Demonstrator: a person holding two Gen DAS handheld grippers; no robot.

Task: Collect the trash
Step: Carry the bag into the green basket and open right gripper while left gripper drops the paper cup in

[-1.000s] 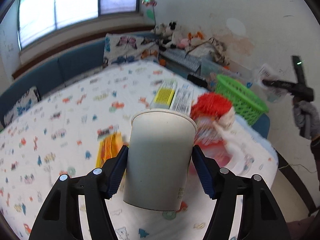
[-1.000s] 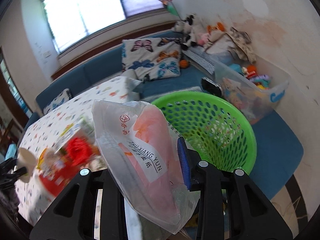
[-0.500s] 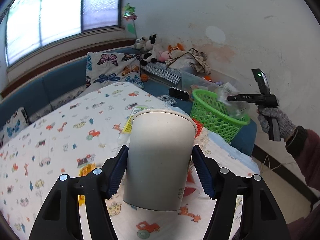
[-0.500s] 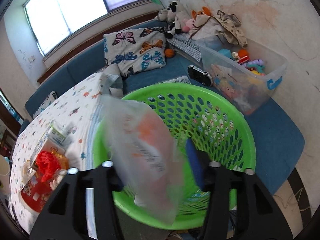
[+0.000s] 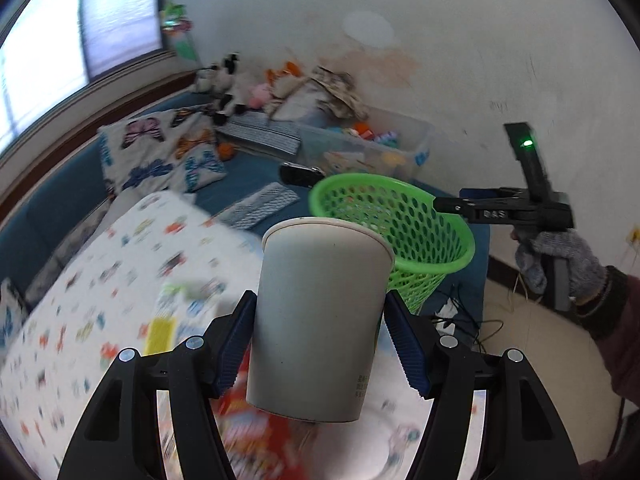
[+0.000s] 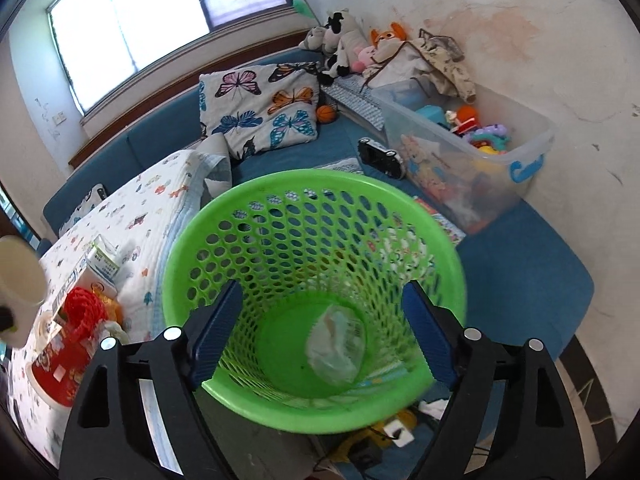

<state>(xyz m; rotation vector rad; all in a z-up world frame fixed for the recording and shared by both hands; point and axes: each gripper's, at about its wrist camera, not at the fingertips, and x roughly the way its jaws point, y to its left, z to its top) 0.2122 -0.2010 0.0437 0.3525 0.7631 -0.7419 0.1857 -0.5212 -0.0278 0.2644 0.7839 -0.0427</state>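
the left gripper has its blue ribbed pads pressed on both sides of a tall off-white paper cup, which stands upright between the jaws, rim up, above the table's patterned white quilted cloth. beyond the cup, past the table's far edge, stands the round green perforated plastic basket.

the right gripper hangs directly over that basket, pointing down into it. its jaws have just been opening and now stand wide apart with nothing between the pads. the crumpled clear plastic wrapper lies on the basket's floor, below and between the two fingers, well clear of both.

in the left wrist view a gloved hand holds the right gripper's handle beside the basket's rim. a red packet lies at the table's near corner.
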